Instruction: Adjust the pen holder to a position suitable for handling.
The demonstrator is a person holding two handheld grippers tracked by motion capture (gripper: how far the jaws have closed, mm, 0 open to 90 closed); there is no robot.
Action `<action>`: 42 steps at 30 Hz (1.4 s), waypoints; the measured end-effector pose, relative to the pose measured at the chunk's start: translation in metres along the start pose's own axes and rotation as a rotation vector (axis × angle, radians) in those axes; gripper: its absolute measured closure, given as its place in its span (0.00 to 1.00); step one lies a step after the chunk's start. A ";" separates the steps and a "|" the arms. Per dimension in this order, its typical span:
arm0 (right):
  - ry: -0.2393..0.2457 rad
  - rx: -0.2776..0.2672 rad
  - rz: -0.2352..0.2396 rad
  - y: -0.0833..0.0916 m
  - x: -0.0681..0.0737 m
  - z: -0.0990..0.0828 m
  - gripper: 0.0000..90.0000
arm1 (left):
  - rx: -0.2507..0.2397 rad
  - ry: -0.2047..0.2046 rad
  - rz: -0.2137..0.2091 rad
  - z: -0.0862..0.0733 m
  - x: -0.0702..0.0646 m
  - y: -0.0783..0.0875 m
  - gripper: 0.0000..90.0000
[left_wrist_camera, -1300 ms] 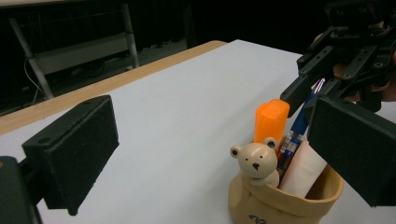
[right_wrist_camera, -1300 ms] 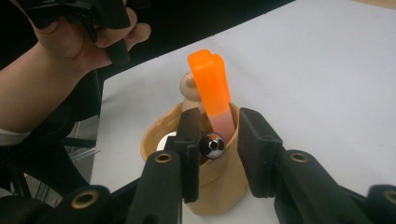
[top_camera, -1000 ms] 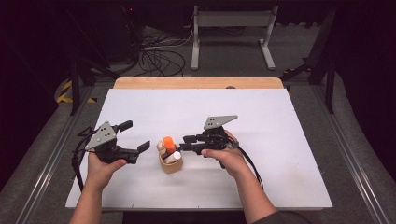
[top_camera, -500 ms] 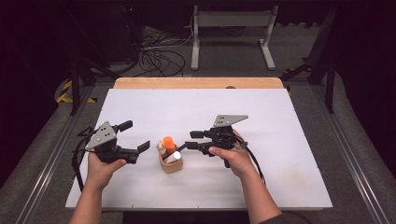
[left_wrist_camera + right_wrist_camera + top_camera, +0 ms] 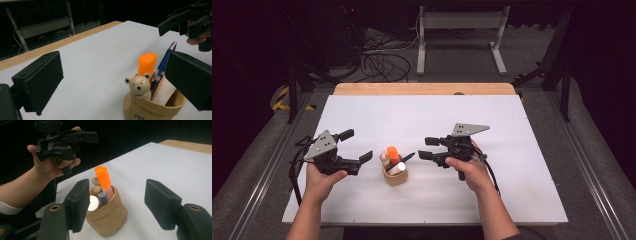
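A soft tan bear-faced holder, packed with an orange highlighter and a partly hidden blue pen, is flanked on the white worktop by the left tool, held agape, and the right tool, whose jaws have just been opening with nothing between them.

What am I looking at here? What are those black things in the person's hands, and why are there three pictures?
A person holds a hand-worked pair of tongs in each hand: the left tongs and the right tongs. One camera looks down from above; the other two ride on the tongs and look along their black jaws. On the white table stands a tan bear-faced pen cup holding an orange highlighter, a blue pen and a white tube. Both tongs are open and hold nothing; the right one's jaws have just been opening.
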State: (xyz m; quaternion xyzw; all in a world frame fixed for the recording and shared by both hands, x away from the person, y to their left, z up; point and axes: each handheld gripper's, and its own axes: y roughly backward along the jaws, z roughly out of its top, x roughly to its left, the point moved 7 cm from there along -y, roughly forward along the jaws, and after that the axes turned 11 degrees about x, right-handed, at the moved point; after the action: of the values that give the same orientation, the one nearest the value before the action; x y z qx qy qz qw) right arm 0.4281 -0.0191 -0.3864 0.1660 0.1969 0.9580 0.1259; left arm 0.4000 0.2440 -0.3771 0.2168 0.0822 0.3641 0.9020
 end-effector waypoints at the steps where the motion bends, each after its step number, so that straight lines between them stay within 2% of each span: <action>1: 0.000 -0.005 -0.003 0.002 0.000 0.000 0.41 | -0.001 0.000 0.000 0.000 0.000 0.000 0.03; 6: 0.001 -0.036 -0.024 0.013 -0.003 -0.001 0.37 | -0.002 0.005 -0.001 -0.001 0.002 -0.001 0.03; 24: -0.014 -0.127 -0.145 0.055 -0.019 -0.018 0.28 | -0.007 0.018 0.006 -0.001 0.003 0.002 0.03; 42: -0.018 -0.172 -0.209 0.082 -0.025 -0.026 0.25 | -0.012 0.018 0.011 0.000 0.004 0.003 0.03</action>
State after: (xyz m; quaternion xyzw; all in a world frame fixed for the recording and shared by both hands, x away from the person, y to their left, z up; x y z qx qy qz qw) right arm 0.4272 -0.1083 -0.3812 0.1420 0.1290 0.9515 0.2406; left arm 0.4005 0.2485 -0.3757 0.2085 0.0867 0.3716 0.9005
